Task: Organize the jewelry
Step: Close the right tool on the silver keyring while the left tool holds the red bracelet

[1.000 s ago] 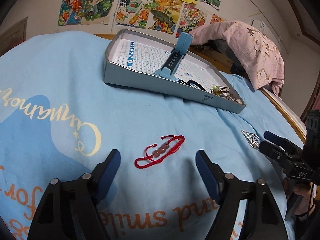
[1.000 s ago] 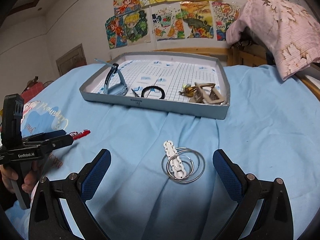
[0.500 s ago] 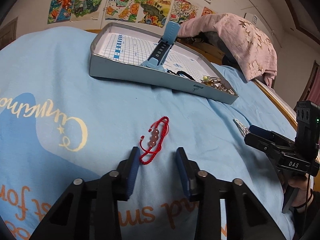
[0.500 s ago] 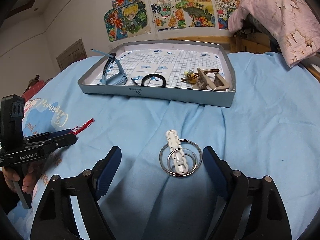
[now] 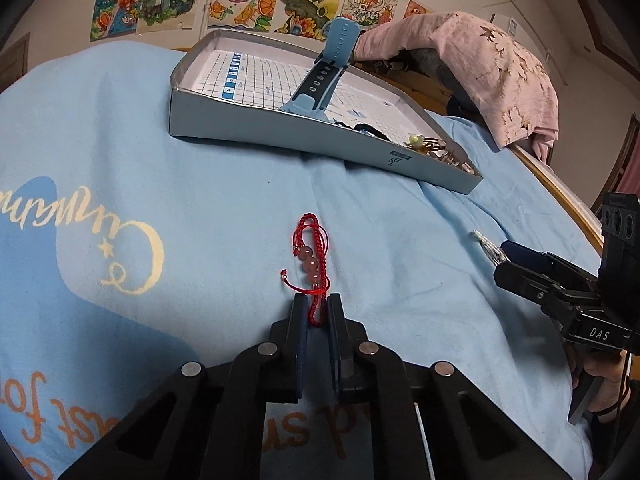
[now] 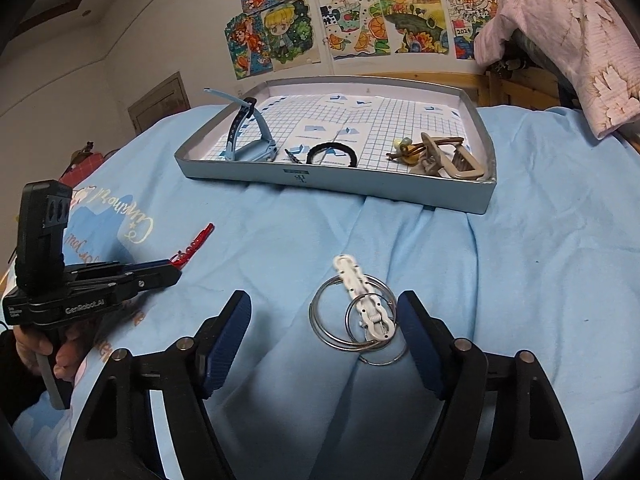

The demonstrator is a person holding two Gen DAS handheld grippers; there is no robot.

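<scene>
My left gripper [image 5: 317, 312] is shut on the near end of a red cord bracelet with pink beads [image 5: 311, 264], which lies on the blue bedspread; it also shows in the right wrist view [image 6: 192, 250]. My right gripper [image 6: 324, 332] is open, with its fingers on either side of silver bangles and a white hair clip [image 6: 362, 312] on the bedspread. The grey tray [image 6: 340, 186] with a grid liner stands beyond and holds a blue watch [image 6: 250, 136], a black hair tie [image 6: 332, 154] and a tan claw clip [image 6: 440, 156].
The right gripper body [image 5: 560, 288] shows at the right of the left wrist view, with the bangles' edge [image 5: 486, 246] at its tip. A pink cloth [image 5: 480, 64] hangs over a wooden rail behind the tray. Drawings hang on the wall.
My left gripper moved forward and shut on the red bracelet's near end, pulling it straight. My right gripper moved closer to the bangles and narrowed a little, still open.
</scene>
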